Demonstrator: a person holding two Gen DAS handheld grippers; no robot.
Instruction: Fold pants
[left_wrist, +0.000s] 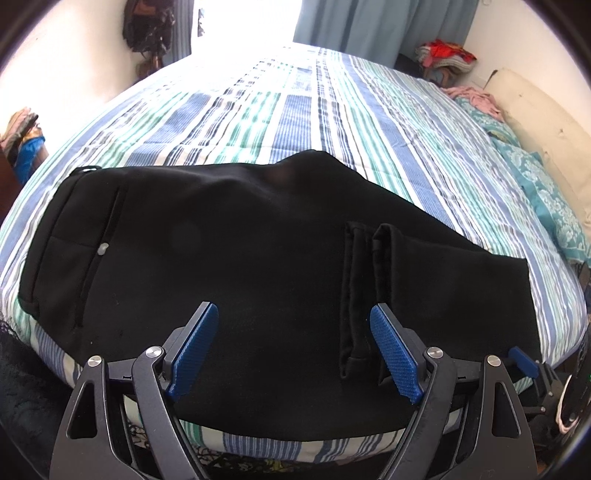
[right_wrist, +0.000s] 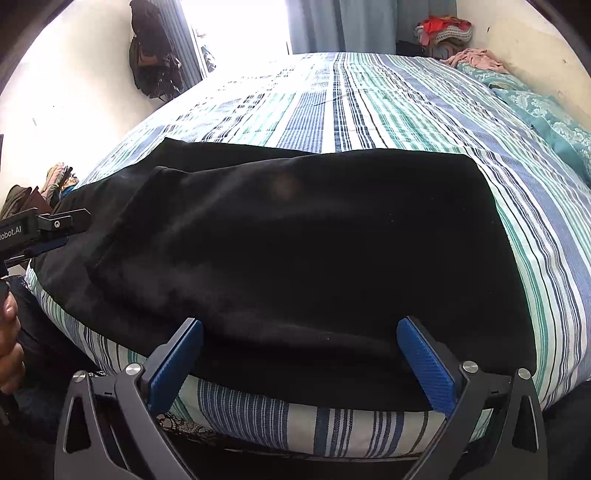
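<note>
Pants (left_wrist: 240, 240) of black cloth, folded once, lie on my striped blue-and-green bedspread (left_wrist: 295, 122), long axis running nine to three across both tongs. Left tongs (left_wrist: 293, 354) hang released, nothing between them, hems at one o'clock. Right tongs (right_wrist: 300, 363), released too, sit nearer the fold at three.

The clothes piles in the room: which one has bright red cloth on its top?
The pile in the far right corner, beside the blue curtain. The pile at the left of the bed shows tan and blue cloth, no red.
</note>
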